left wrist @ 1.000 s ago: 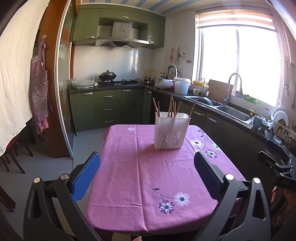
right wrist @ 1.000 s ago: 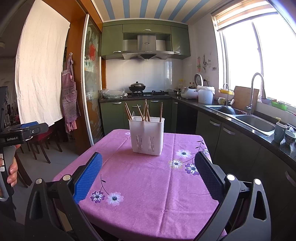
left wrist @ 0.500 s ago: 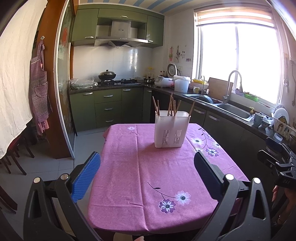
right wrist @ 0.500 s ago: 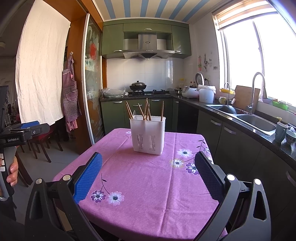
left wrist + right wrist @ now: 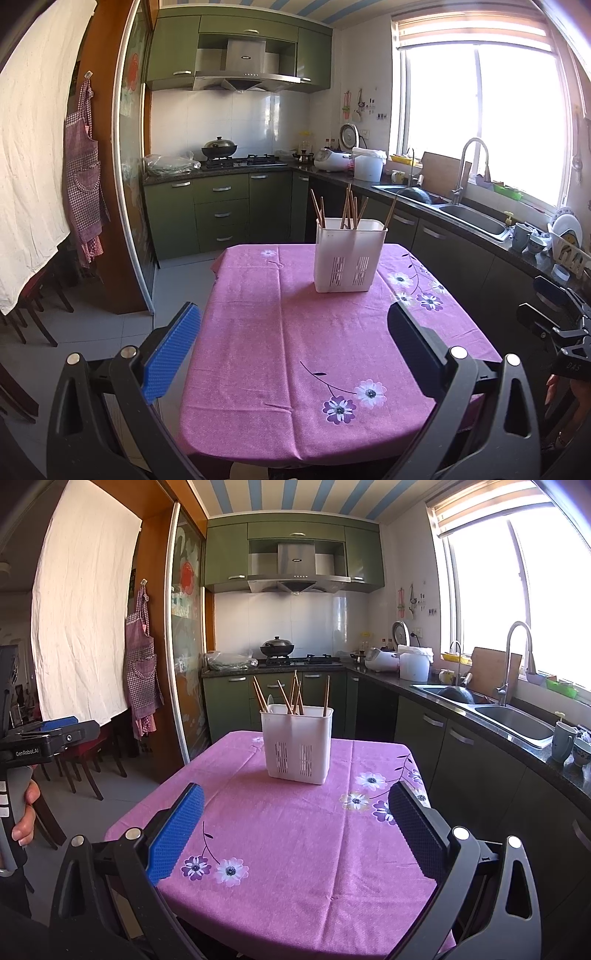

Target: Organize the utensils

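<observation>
Looking through the left wrist camera, the left gripper (image 5: 293,349) hung above the near edge of the table covered with a pink flowered cloth (image 5: 280,332), its jaws spread wide and holding nothing. A white slotted plastic utensil holder (image 5: 348,258) stood upright toward the far edge of the table, well apart from the jaws and a little right of the line between them. Several brown wooden chopsticks (image 5: 351,206) stood in it, leaning at different angles and scattered across its compartments. No loose utensil lay on the cloth.

From the right wrist camera, the right gripper (image 5: 295,829) likewise hovered over the near edge of the table, jaws wide apart and empty. The holder (image 5: 297,744) sat near the far edge, almost straight ahead between the fingers yet well beyond them; the chopsticks (image 5: 295,696) fanned out of its top, and a pale rounded handle tip showed beside the leftmost pair, too small to identify.

As a judgement, the scene fitted two stages equally: chopsticks waiting to be gathered and sorted, or utensils already dropped into the holder with both grippers drawn clear. If sorting remained, any reach would need a long forward travel and a narrow, careful pinch on a thin stick without tipping the light holder.
</observation>
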### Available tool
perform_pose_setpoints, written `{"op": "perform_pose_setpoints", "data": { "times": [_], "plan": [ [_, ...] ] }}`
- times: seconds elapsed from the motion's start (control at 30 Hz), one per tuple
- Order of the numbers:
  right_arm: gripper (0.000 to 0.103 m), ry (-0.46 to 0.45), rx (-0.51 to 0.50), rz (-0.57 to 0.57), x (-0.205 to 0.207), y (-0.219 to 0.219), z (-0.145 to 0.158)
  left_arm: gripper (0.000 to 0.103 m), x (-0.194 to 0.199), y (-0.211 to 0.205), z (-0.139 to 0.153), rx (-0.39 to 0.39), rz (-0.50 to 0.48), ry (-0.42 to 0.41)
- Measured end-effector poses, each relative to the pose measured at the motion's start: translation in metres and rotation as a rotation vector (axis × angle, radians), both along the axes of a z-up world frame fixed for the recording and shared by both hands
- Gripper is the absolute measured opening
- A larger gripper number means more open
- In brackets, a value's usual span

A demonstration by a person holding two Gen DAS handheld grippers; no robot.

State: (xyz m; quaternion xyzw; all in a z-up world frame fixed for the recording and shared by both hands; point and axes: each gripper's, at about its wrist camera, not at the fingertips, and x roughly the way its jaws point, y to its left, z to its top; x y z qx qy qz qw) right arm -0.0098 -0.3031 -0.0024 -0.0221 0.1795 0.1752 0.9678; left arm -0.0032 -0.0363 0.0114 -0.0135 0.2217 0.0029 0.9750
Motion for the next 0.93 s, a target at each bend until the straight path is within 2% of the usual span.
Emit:
{"op": "perform_pose_setpoints", "data": {
  "times": [0.2,0.6,0.73,0.83,0.93],
  "plan": [
    [0.098,0.004,-0.001,0.003,0.001,0.0,-0.002,0.096,0.005,-0.001,-0.002,-0.024,-0.041,0.016],
    [0.098,0.015,-0.001,0.012,0.004,0.002,-0.006,0.096,0.002,-0.008,-0.001,0.014,-0.067,-0.026],
    [0.098,0.018,0.0,0.011,0.006,0.0,-0.006,0.096,0.007,-0.009,-0.003,0.036,-0.049,0.005],
    [0.098,0.021,0.002,0.009,0.008,-0.001,-0.007,0.096,0.016,-0.006,-0.009,0.002,-0.074,0.05],
    [0.098,0.025,0.0,0.006,0.009,-0.001,-0.007,0.096,0.026,-0.001,-0.019,-0.021,-0.057,0.066]
  ]
}}
